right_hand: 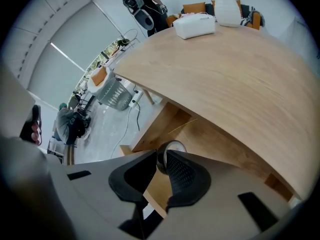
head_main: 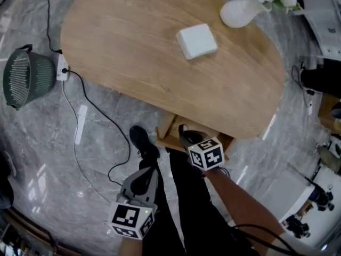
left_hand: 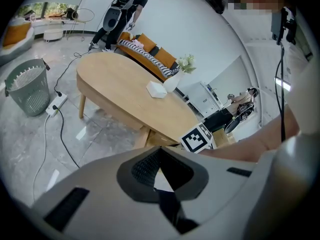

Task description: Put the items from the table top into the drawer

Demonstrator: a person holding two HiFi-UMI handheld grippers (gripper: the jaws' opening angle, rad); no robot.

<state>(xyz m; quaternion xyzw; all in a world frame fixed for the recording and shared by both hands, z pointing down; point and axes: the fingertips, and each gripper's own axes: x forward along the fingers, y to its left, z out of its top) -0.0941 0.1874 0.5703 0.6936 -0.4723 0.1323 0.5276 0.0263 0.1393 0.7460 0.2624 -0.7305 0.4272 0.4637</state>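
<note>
Under the near edge of the oval wooden table (head_main: pixel 133 47) a wooden drawer (head_main: pixel 166 135) stands open. My right gripper (head_main: pixel 186 135) points down over it. In the right gripper view this gripper (right_hand: pixel 159 156) is shut on a small round thing with a dark rim and a pale face (right_hand: pixel 169 151), above the drawer's inside (right_hand: pixel 210 139). A white box (head_main: pixel 196 40) lies on the table top, with a white vase of flowers (head_main: pixel 240 12) behind it. My left gripper (head_main: pixel 145 176) hangs lower left over the floor, away from the table, its jaws shut and empty (left_hand: pixel 159 150).
A green mesh bin (head_main: pixel 26 76) stands on the grey floor at the left, beside a power strip (head_main: pixel 62 67) with a black cable. The person's shoe (head_main: pixel 143 140) is by the drawer. Equipment crowds the right side (head_main: pixel 319 79). Another person (left_hand: pixel 122 9) stands far behind the table.
</note>
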